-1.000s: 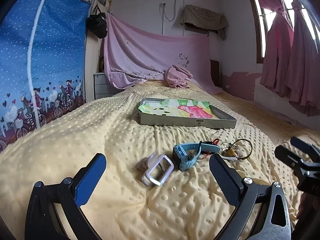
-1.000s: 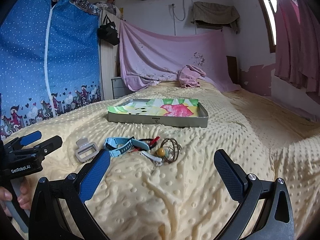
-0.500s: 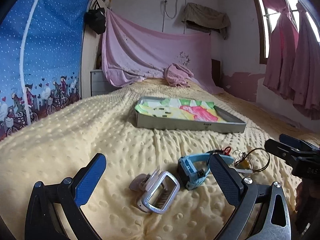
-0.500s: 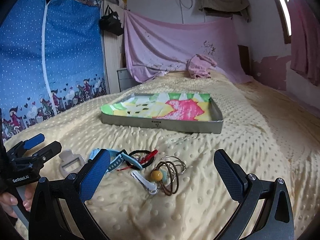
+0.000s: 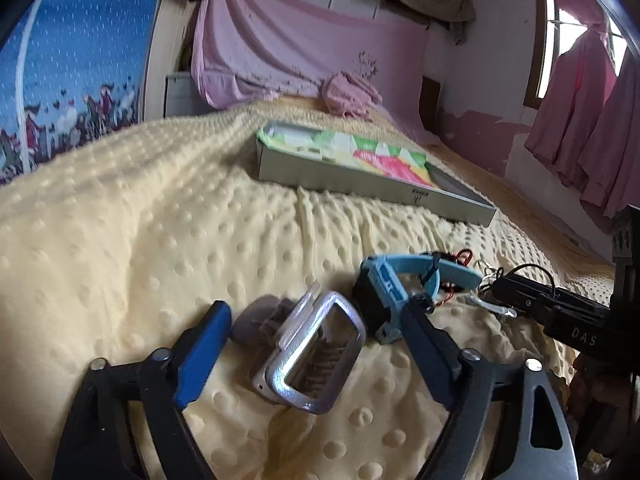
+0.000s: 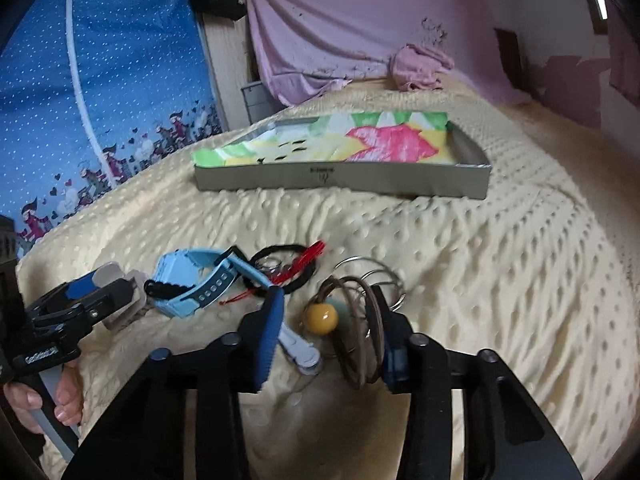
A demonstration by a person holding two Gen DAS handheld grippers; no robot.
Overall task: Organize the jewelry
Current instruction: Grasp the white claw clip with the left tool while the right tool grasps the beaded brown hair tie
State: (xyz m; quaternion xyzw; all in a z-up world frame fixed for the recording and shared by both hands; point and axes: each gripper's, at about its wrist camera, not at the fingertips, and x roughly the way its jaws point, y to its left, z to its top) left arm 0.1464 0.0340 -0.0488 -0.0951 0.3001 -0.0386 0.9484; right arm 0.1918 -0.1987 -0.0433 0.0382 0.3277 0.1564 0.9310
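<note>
- My left gripper (image 5: 316, 332), just narrowing, straddles the hair claw (image 5: 316, 354), pads not yet touching.
- My right gripper (image 6: 326, 320), closing, brackets the hair ties (image 6: 360, 344), unpinched.

Right gripper (image 6: 326, 320) jaws closing around brown hair tie (image 6: 362, 344), yellow bead (image 6: 321, 319).

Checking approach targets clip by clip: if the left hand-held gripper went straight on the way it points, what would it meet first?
Most likely the silver-grey hair claw clip, which lies on the yellow blanket between the closing fingers of the left hand-held gripper, nothing gripped yet. The blue watch lies just beyond, to the right; depth is uncertain.
</note>
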